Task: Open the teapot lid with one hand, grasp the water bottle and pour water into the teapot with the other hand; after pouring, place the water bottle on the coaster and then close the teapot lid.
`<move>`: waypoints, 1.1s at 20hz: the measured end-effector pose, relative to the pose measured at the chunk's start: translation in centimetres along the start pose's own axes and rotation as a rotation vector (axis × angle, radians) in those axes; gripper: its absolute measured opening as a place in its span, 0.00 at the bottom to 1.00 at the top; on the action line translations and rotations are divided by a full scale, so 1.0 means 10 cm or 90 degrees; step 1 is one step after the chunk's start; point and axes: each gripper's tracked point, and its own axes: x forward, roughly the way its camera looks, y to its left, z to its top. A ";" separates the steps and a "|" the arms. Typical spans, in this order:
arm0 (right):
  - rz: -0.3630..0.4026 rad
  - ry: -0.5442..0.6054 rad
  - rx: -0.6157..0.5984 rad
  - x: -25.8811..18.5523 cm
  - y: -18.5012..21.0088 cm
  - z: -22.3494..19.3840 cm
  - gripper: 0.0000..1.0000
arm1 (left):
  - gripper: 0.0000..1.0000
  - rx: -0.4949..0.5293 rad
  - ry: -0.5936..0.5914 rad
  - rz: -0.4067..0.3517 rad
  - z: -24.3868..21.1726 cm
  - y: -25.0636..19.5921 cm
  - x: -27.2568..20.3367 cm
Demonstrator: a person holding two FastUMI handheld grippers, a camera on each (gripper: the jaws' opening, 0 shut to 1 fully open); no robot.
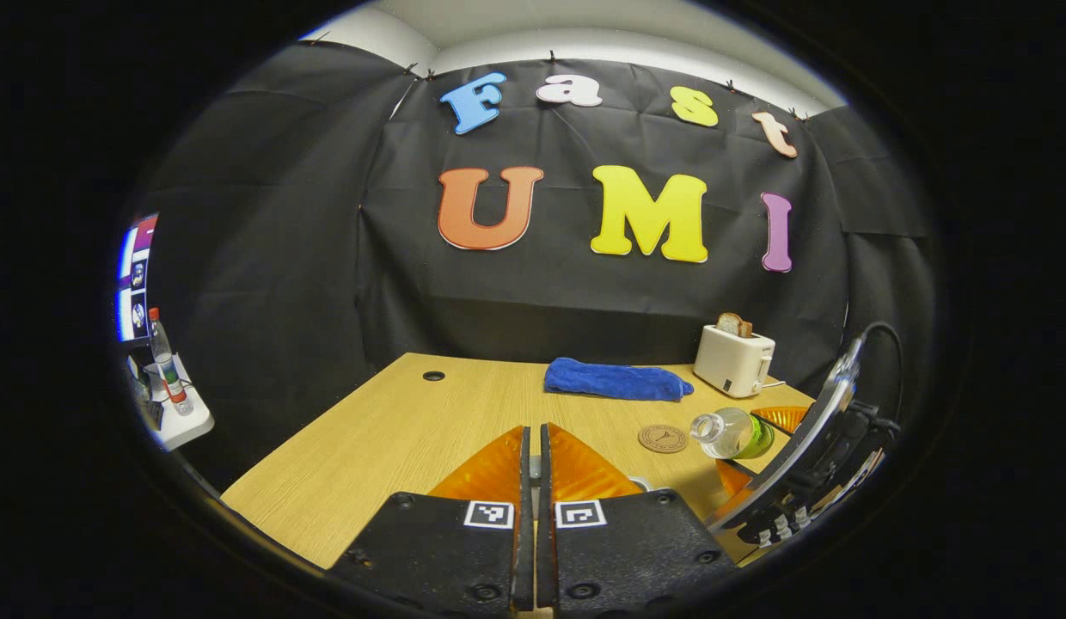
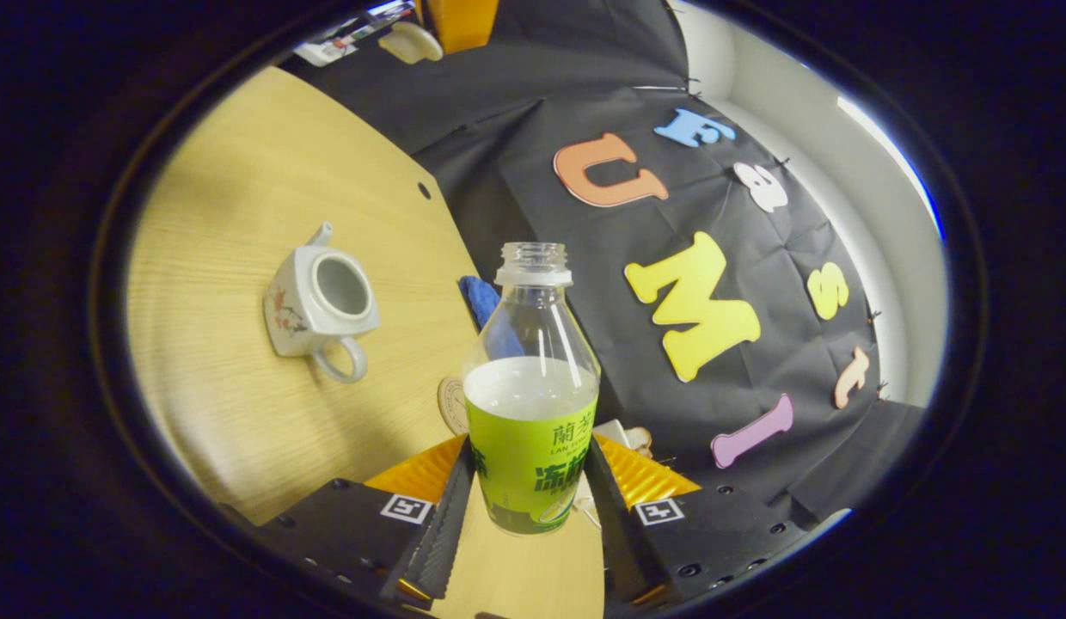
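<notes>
Wood table sits in front of a black cloth wall. On it, the teapot has its lid off. The right gripper pinches the water bottle on both sides, lifted and tipped, its cap off. The left gripper has its jaws pressed together; I cannot tell if they hold the lid. Pouring, putting the bottle on the coaster and closing the pot look left to do.

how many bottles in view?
2. The water bottle is held in the right tongs over the table; a capped bottle stands on the side shelf at left. Others could be hidden.
</notes>
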 end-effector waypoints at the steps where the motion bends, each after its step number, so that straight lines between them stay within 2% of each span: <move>1: -0.001 0.004 -0.019 0.01 0.03 0.00 0.70 | 0.04 -0.002 0.002 0.004 -0.01 0.03 0.00; 11: -0.061 -0.019 -0.218 -0.01 -0.10 0.19 0.70 | 0.04 -0.006 0.019 0.008 -0.08 0.11 0.02; 22: -0.106 -0.033 -0.397 0.00 -0.01 0.23 0.70 | 0.04 -0.001 0.029 0.009 -0.13 0.14 0.03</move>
